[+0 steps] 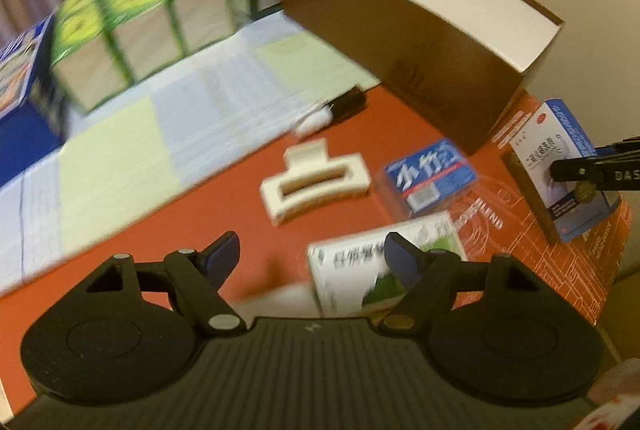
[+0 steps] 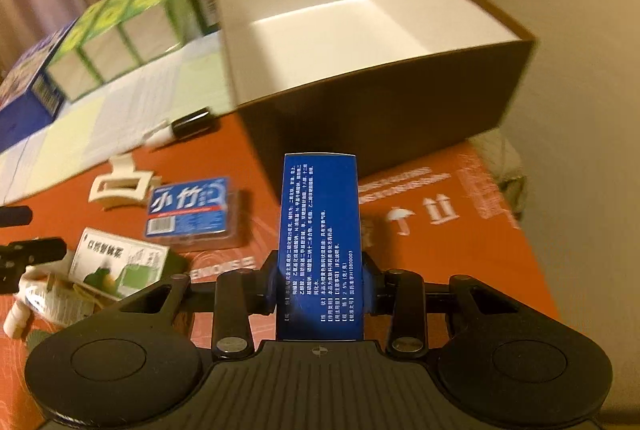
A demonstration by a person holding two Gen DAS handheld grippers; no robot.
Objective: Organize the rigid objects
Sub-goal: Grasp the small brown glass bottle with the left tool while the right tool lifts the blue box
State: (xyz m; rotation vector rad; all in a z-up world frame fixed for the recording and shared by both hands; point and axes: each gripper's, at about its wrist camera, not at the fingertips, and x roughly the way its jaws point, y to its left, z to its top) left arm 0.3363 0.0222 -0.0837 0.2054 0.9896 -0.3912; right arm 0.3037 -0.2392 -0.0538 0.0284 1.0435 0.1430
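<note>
— Right, gripping a blue medicine box (image 2: 320, 246) between the pads of the right gripper (image 2: 320, 282), jaws pinching its narrow sides, long face pointing toward twelve o'clock.

— Aiming where?

— Seemingly at the brown bin (image 2: 384, 102), sitting just past the box at twelve to one o'clock, white inside showing nothing yet. Holding the box lengthwise probably for sliding it over the near wall.

— And the left gripper (image 1: 312, 258)?

— Hanging with jaws spread wide, clamping nothing. Hovering over a white and green box (image 1: 352, 270) lying flat at about one o'clock of the fingertips; touching or not, cannot tell through the blur. Likely lining up for the next pick.

— Anything else waiting?

— Lying loose on the orange carton top (image 1: 248, 190): a cream hair claw (image 1: 312, 186) at twelve o'clock of the left gripper, a blue floss pack (image 1: 432, 178) just beside it at one o'clock, a black and white marker (image 1: 332, 110) farther out near the paper sheets (image 1: 180, 110). Looking like the remaining items for the bin.

— And beyond?

— Standing at ten to eleven o'clock, a row of green-topped cartons (image 1: 136, 26), well apart from the loose items, apparently stored stock. Also seeing the blue medicine box from the left view at three o'clock, upright in the other jaws.
</note>
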